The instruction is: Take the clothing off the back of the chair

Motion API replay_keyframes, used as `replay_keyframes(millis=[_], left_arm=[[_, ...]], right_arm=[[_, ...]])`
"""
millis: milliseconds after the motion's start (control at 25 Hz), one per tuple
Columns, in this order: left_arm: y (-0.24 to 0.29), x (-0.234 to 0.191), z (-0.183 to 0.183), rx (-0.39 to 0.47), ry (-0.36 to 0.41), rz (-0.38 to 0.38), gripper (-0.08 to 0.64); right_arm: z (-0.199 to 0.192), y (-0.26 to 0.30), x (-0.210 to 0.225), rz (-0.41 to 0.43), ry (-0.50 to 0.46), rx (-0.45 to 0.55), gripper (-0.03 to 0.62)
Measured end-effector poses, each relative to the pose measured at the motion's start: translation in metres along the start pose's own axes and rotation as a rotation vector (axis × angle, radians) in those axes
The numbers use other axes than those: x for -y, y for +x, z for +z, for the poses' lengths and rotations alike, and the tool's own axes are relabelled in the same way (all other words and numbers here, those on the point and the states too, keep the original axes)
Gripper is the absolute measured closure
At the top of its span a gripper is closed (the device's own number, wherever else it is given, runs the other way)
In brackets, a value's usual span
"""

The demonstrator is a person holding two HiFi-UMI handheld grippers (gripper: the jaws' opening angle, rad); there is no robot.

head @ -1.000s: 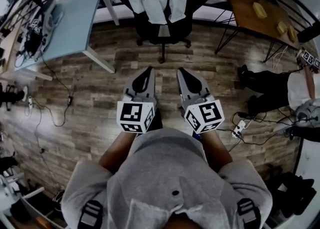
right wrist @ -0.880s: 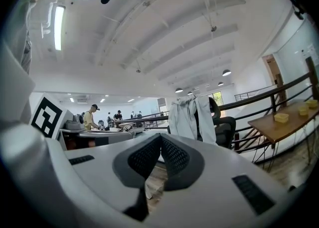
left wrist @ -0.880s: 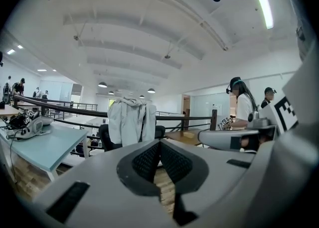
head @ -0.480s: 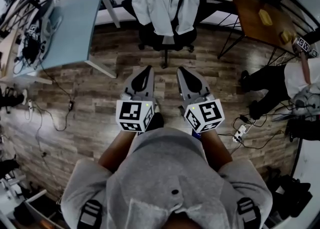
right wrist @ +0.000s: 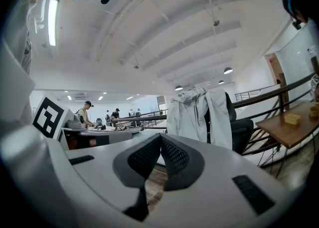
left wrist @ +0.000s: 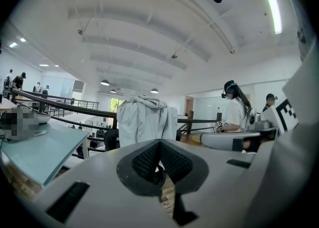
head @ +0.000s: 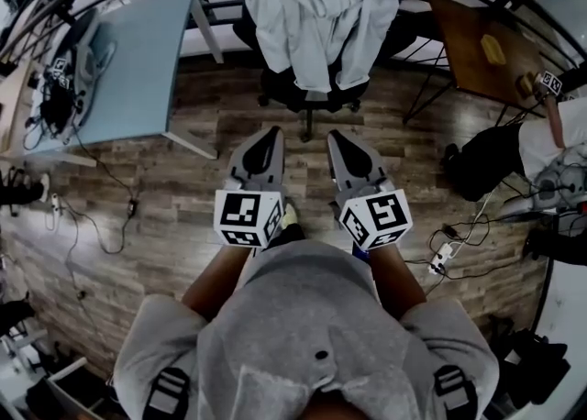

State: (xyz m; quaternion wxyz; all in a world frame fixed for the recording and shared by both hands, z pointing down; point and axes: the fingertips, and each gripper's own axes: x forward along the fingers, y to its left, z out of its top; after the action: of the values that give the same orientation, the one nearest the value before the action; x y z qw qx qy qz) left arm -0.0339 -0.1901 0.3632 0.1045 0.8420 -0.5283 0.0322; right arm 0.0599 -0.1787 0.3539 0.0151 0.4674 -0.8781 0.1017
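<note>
Wood-plank flooring spreads beneath a pale blue rectangular table and a black swivel office chair, its back draped with the light grey hooded jacket. Left gripper and right gripper hover side by side — jaws closed, empty — apart from the chair.

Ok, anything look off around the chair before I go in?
Nothing damaged or spilled. The pale jacket hangs bunched and lopsided over the black chair. A white power strip lies loose on the floor, off to the right.
</note>
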Motion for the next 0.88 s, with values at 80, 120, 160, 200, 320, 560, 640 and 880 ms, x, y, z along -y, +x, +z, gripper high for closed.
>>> replay_keyframes(millis=[80, 120, 160, 200, 320, 560, 640, 880], left_arm=[[0.006, -0.009, 0.001, -0.005, -0.004, -0.005, 0.549], [0.009, -0.012, 0.002, -0.008, -0.004, -0.008, 0.549], [0.011, -0.015, 0.002, -0.010, -0.002, -0.011, 0.549], [0.014, -0.019, 0.002, -0.011, 0.000, -0.013, 0.549], [0.024, -0.028, 0.004, -0.010, 0.003, -0.022, 0.549], [0.041, -0.038, 0.009, -0.013, 0.004, -0.053, 0.549], [0.047, -0.041, 0.008, -0.015, 0.003, -0.064, 0.548], [0.062, -0.050, 0.006, -0.020, 0.001, -0.088, 0.549]], right_arm=[[0.001, 0.010, 0.001, -0.007, 0.004, 0.000, 0.577], [0.001, 0.015, 0.001, -0.009, 0.005, -0.001, 0.577], [0.001, 0.019, 0.001, -0.009, 0.005, -0.002, 0.577], [0.001, 0.024, 0.001, -0.007, 0.004, -0.003, 0.577], [0.001, 0.036, 0.003, -0.011, 0.005, -0.003, 0.577], [0.003, 0.053, 0.010, -0.038, 0.006, -0.006, 0.577], [0.003, 0.059, 0.014, -0.049, 0.005, -0.005, 0.577], [0.005, 0.072, 0.021, -0.079, -0.004, -0.001, 0.577]])
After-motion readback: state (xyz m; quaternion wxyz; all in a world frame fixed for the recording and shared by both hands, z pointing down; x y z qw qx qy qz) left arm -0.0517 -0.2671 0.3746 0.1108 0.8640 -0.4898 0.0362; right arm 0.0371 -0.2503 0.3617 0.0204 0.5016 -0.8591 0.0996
